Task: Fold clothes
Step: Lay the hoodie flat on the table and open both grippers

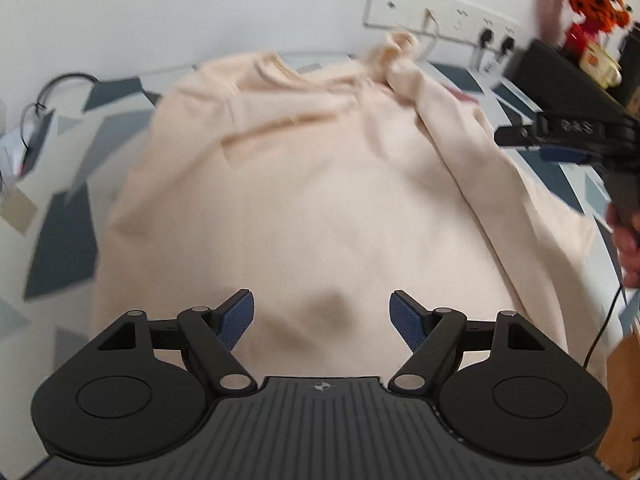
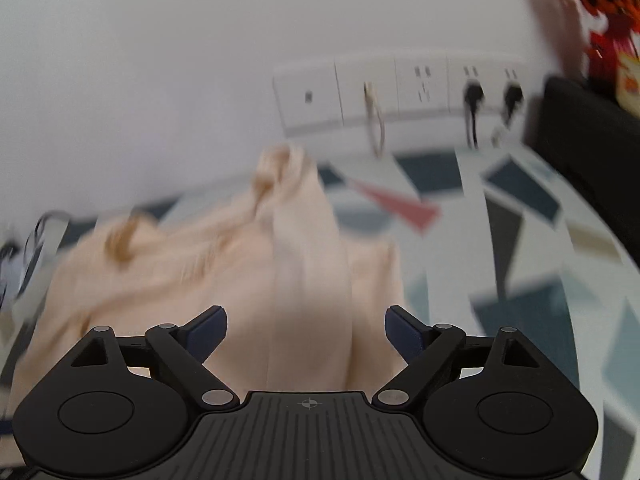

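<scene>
Cream shirt [image 1: 304, 184] is spread on the patterned table [image 1: 64, 240], sleeve folded across. Left gripper [image 1: 322, 314] is seen spread wide, holding nothing; right gripper [image 2: 306, 330] likewise. Only the left view shows the shirt's whole body; the right view, blurred, shows wall sockets [image 2: 400, 92] closer.

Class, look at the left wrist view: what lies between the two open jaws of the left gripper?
Only the cream shirt lies between the left gripper's open jaws, nothing else.
</scene>
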